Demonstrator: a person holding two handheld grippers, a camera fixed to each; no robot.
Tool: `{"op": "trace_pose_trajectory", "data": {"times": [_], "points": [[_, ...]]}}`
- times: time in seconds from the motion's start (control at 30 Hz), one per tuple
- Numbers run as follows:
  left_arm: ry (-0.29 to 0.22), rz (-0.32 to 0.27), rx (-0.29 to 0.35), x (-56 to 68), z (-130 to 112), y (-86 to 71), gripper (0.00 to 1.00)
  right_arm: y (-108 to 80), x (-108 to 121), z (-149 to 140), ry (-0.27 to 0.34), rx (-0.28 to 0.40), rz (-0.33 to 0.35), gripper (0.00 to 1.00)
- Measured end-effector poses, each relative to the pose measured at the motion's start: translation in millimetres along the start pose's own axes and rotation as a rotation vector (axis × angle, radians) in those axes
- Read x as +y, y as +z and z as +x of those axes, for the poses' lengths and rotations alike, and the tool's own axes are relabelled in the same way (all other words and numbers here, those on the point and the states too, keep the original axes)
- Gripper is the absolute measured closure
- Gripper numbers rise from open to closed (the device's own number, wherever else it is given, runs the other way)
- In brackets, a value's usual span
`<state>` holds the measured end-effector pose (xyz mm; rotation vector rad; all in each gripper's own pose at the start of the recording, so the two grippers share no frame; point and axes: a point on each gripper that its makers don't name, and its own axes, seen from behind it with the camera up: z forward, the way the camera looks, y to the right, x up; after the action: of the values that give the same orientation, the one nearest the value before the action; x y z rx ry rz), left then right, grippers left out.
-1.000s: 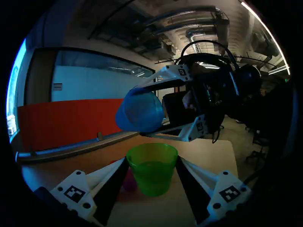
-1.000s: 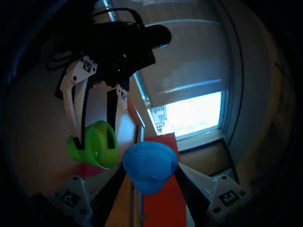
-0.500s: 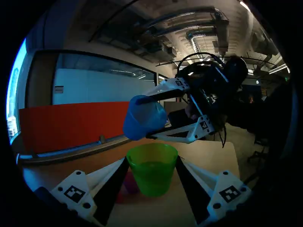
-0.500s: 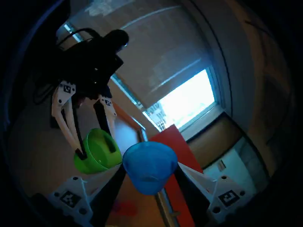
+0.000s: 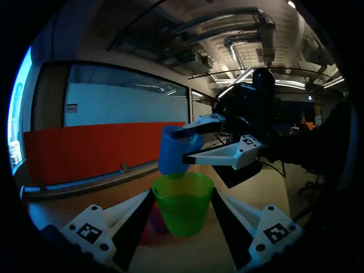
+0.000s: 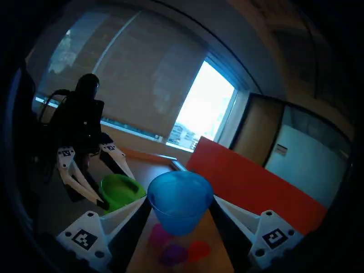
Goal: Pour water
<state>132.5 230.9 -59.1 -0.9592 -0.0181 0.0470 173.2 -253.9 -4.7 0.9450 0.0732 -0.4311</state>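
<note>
- The left gripper [image 5: 182, 200] grasps the green cup [image 5: 183, 211] at lower centre, above the table [image 5: 182, 255].
- The right gripper [image 6: 180, 202] clenches the blue cup [image 6: 179, 209]; in the left gripper view the blue cup sits mid-frame, just above the green rim.
- Square coded markers [image 5: 89, 232] sit on the fingers.

Wooden table [image 5: 182, 255], small pink, purple and red pieces [image 6: 173, 254] lying near on it, red partition [image 5: 91, 145] along its far edge, bright window [image 6: 204, 109], lowered blind [image 6: 145, 86], ceiling ducts [image 5: 232, 45]
</note>
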Motion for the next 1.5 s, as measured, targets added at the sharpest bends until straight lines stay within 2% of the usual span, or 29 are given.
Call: {"op": "trace_pose_trajectory", "data": {"times": [0.3, 0.47, 0.6, 0.77, 1.1, 1.5], "points": [[-0.013, 0.033, 0.005, -11.5, -0.2, -0.2, 0.13, -5.5, 0.9, -20.7, 0.205, -0.020, -0.031, 0.10], [-0.022, 0.039, -0.021, -15.8, -7.3, -0.7, 0.13, -8.5, -3.1, -51.4, 0.320, -0.091, -0.032, 0.10], [-0.014, 0.043, -0.059, -18.7, -18.6, -1.7, 0.13, -12.6, -10.5, -72.4, 0.371, -0.158, -0.012, 0.10], [0.010, 0.039, -0.136, -20.4, -43.5, -2.1, 0.13, -18.7, -19.4, -94.8, 0.380, -0.224, 0.013, 0.10], [0.025, 0.015, -0.265, -19.1, -91.0, 6.1, 0.13, -28.2, -41.7, -140.5, 0.349, -0.360, 0.078, 0.10], [0.039, -0.009, -0.396, -18.6, -140.1, 11.1, 0.13, -28.1, -61.5, -185.7, 0.354, -0.481, 0.145, 0.10]]}}
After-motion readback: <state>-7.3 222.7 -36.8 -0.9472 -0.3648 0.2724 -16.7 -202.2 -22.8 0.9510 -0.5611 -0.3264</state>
